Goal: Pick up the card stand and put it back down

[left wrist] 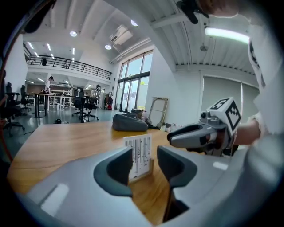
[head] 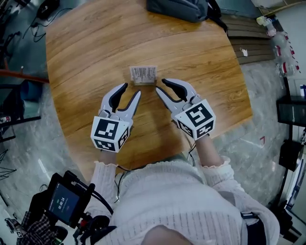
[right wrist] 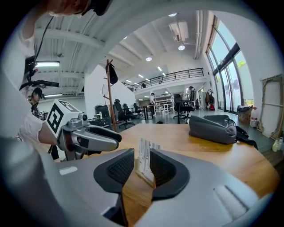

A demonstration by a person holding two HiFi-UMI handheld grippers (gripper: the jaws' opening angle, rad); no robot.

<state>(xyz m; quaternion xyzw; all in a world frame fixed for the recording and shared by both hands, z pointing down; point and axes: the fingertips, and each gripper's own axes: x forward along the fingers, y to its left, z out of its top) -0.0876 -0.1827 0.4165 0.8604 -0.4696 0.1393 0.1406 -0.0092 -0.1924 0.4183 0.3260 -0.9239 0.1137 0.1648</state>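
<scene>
Left claw (head: 132, 91) and right claw (head: 161, 87) agape, empty; card stand (left wrist: 138, 153) half-hidden beyond their tips.

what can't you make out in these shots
Print on the white striped card in the small wooden card stand: too small in the head view, blurred in both gripper views.
Stand's base: mostly hidden behind the grey right tool in the right gripper view.
Dark grey fabric bag: cut off by the head view's top edge.
Black device's screen: readout too small, head view.

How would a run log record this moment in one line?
card stand: upright on table | left gripper: open, empty | right gripper: open, empty
</scene>
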